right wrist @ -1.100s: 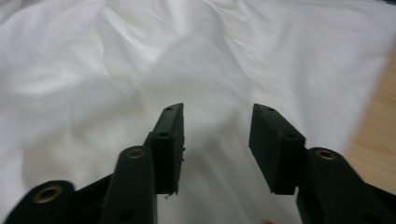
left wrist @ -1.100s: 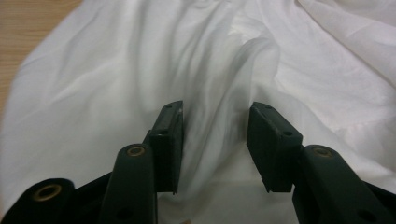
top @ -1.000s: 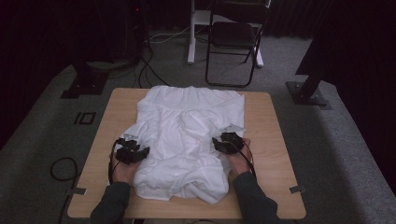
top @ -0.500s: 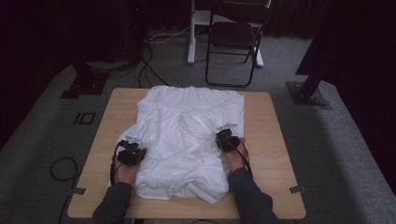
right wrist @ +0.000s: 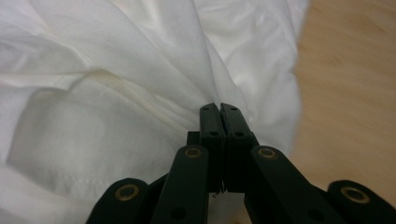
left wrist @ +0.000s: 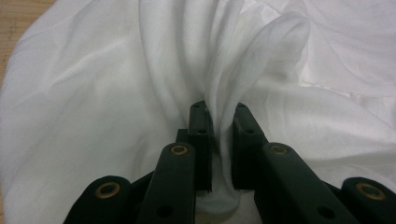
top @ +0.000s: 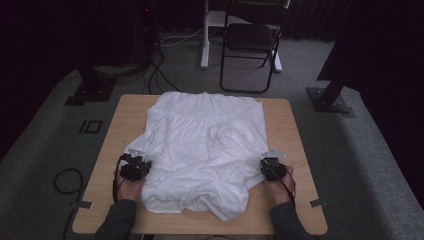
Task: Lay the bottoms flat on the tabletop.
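A white garment (top: 205,145) lies spread and rumpled over most of the wooden counter (top: 290,130), its far edge near the counter's back edge and its near edge bunched close to the person's side. The left gripper (top: 136,165) sits at the garment's left edge, near the front of the counter, held by the person's left hand (top: 127,187). In the left gripper view its jaws have just been closing and now pinch a thick gathered fold of the white cloth (left wrist: 224,93), which rises in a ridge from between the pads and fans out beyond them. The right gripper (top: 272,167) sits at the garment's right edge, held by the right hand (top: 282,187), with bare wood just beside it on the outer side. In the right gripper view its jaws stand almost together, clamped on a thin edge of the cloth (right wrist: 140,93), with folds drawn taut toward the tips and the counter (right wrist: 345,93) showing to the right. Beyond the counter, a folding chair (top: 250,45) stands on the grey carpet (top: 50,145), and a cable (top: 65,180) loops on the floor at the left.
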Demonstrator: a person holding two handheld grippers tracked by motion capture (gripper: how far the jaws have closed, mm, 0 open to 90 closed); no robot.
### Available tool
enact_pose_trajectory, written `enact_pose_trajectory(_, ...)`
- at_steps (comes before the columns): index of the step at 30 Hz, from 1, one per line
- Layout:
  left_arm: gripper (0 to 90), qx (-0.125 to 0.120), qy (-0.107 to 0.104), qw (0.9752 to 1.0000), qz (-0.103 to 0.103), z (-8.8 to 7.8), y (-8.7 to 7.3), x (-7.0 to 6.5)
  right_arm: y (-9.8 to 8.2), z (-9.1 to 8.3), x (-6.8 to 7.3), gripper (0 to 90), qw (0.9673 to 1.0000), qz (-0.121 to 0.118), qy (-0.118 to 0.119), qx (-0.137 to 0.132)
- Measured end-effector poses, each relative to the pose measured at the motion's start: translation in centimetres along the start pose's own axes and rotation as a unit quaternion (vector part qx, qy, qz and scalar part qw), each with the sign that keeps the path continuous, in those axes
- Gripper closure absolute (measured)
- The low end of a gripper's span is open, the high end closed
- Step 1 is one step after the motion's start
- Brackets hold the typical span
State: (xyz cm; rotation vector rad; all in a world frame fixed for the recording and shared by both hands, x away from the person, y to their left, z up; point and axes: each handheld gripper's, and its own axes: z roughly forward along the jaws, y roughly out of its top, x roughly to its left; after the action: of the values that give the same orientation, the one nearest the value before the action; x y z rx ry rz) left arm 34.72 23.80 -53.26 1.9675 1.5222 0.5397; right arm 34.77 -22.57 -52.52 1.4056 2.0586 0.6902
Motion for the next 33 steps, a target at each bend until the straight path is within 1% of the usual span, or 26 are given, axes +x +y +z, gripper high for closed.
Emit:
enact_pose_trajectory(3, 81.5, -0.001, -0.001, 1.0000, -0.001, 0.0, -0.1, 0.0, -2.0, -1.2, -1.4, 88.7, 0.9997, 0.016, -0.019, 0.006)
enact_pose_trajectory(6, 81.1, -0.003, -0.002, 1.0000, -0.005, 0.0, -0.1, 0.1, -3.7, -2.4, -2.9, 88.6, 0.9984, 0.036, -0.041, 0.016)
enact_pose_trajectory(7, 80.9, -0.002, -0.001, 1.0000, -0.005, 0.0, -0.1, 0.1, -4.1, -2.8, -3.4, 88.5, 0.9976, 0.043, -0.050, 0.020)
enact_pose_trajectory(8, 80.5, -0.001, -0.001, 1.0000, -0.006, 0.0, 0.0, 0.0, -4.4, -3.1, -3.8, 88.2, 0.9969, 0.046, -0.059, 0.024)
enact_pose_trajectory(9, 79.7, 0.001, 0.000, 1.0000, -0.006, 0.0, 0.1, 0.1, -4.5, -3.4, -4.2, 87.2, 0.9967, 0.049, -0.061, 0.024)
enact_pose_trajectory(10, 78.2, 0.003, -0.001, 1.0000, -0.006, -0.1, 0.1, 0.0, -4.5, -3.7, -4.4, 83.0, 0.9972, 0.049, -0.054, 0.016)
enact_pose_trajectory(11, 76.4, 0.003, 0.000, 1.0000, -0.002, -0.1, 0.2, 0.0, -4.3, -4.0, -4.5, 77.0, 0.9984, 0.042, -0.038, -0.002)
enact_pose_trajectory(12, 74.4, 0.002, 0.000, 1.0000, 0.000, -0.2, 0.3, -0.1, -3.9, -4.2, -4.4, 75.3, 0.9991, 0.030, -0.027, -0.015)
enact_pose_trajectory(13, 72.1, 0.002, 0.000, 1.0000, 0.000, -0.2, 0.3, -0.1, -3.9, -4.2, -4.4, 75.3, 0.9991, 0.030, -0.027, -0.015)
enact_pose_trajectory(14, 72.1, -0.006, -0.003, 1.0000, -0.007, -0.7, 0.7, 0.0, -3.5, -4.3, -4.2, 72.4, 0.9992, 0.019, -0.026, -0.023)
enact_pose_trajectory(15, 68.4, -0.009, -0.005, 0.9999, -0.006, -0.9, 0.9, 0.0, -1.7, -4.4, -3.4, 63.6, 0.9984, 0.002, 0.004, -0.056)
enact_pose_trajectory(18, 64.2, -0.020, -0.005, 0.9998, -0.008, -1.2, 1.7, 0.0, 1.0, -3.7, -1.8, 56.5, 0.9969, -0.022, 0.023, -0.072)
enact_pose_trajectory(19, 63.3, -0.020, -0.005, 0.9998, -0.008, -1.2, 1.7, 0.0, 1.0, -3.7, -1.8, 56.5, 0.9969, -0.022, 0.023, -0.072)
enact_pose_trajectory(20, 63.3, -0.027, -0.006, 0.9996, -0.009, -1.2, 2.0, 0.0, 1.9, -3.3, -1.2, 54.0, 0.9959, -0.029, 0.034, -0.079)
enact_pose_trajectory(21, 61.5, -0.029, -0.006, 0.9995, -0.010, -1.2, 2.3, 0.0, 3.3, -2.4, -0.2, 51.5, 0.9947, -0.039, 0.044, -0.084)
enact_pose_trajectory(22, 60.2, -0.031, -0.006, 0.9994, -0.012, -1.2, 2.6, 0.0, 3.9, -1.9, 0.3, 50.0, 0.9947, -0.043, 0.046, -0.082)
enact_pose_trajectory(23, 59.5, -0.034, -0.006, 0.9993, -0.013, -1.1, 2.9, 0.1, 5.0, -1.0, 1.1, 48.9, 0.9941, -0.047, 0.054, -0.082)
enact_pose_trajectory(25, 58.2, -0.037, -0.004, 0.9992, -0.016, -0.9, 3.4, 0.3, 6.5, 0.6, 2.3, 44.5, 0.9932, -0.051, 0.077, -0.071)
enact_pose_trajectory(26, 57.3, -0.037, -0.003, 0.9991, -0.020, -0.7, 3.6, 0.4, 7.1, 1.4, 2.9, 42.3, 0.9931, -0.057, 0.081, -0.063)
enact_pose_trajectory(27, 56.9, -0.035, -0.004, 0.9991, -0.022, -0.5, 3.7, 0.5, 7.6, 2.2, 3.4, 40.7, 0.9933, -0.065, 0.080, -0.053)
enact_pose_trajectory(28, 56.5, -0.031, -0.002, 0.9992, -0.024, -0.2, 3.8, 0.6, 8.0, 3.0, 3.9, 39.8, 0.9932, -0.072, 0.078, -0.047)
enact_pose_trajectory(30, 56.4, -0.024, -0.003, 0.9994, -0.027, 0.3, 3.7, 0.8, 8.3, 4.1, 4.6, 37.9, 0.9932, -0.078, 0.080, -0.034)
enact_pose_trajectory(32, 58.1, -0.017, -0.002, 0.9995, -0.027, 0.9, 3.4, 0.7, 8.2, 5.1, 5.2, 38.4, 0.9931, -0.085, 0.078, -0.020)
enact_pose_trajectory(33, 59.0, -0.015, -0.001, 0.9996, -0.024, 1.0, 3.3, 0.6, 8.0, 5.5, 5.3, 39.8, 0.9936, -0.083, 0.074, -0.014)
